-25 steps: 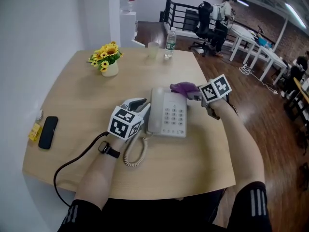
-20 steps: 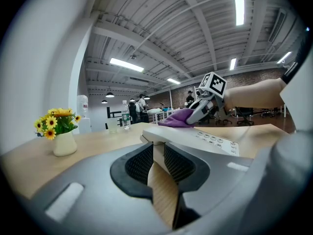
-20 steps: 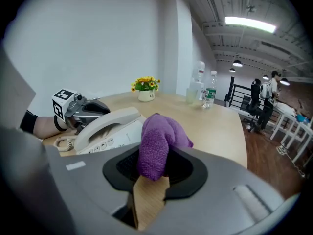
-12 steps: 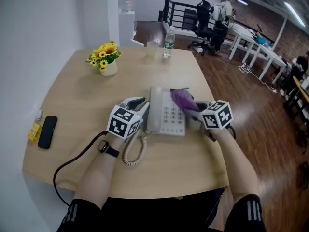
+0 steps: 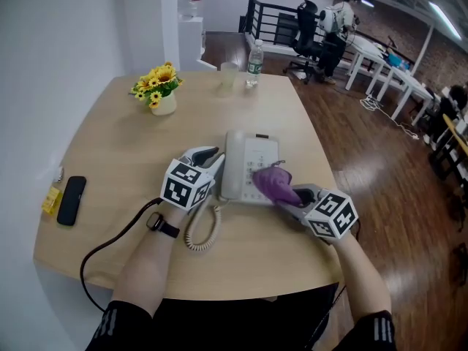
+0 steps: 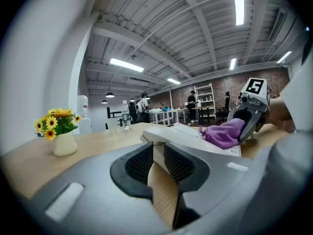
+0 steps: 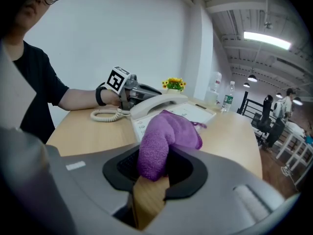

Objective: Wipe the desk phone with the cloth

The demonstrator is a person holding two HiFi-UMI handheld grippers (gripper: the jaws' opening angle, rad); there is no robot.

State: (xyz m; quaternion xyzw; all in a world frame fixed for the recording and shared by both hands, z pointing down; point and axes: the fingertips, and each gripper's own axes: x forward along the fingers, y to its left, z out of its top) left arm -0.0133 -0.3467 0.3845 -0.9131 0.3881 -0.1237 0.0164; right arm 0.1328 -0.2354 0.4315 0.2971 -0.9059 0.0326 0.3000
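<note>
The table (image 5: 110,159) is viewed steeply from above by the head camera. The desk phone (image 5: 248,168) is shared mid-frame by both low, close gripper views, seen from opposite sides.

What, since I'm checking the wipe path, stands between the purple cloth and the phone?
Nothing visible: the purple terry cloth in the right gripper rests on the white plastic desk phone; the left gripper clamps its other side.
</note>
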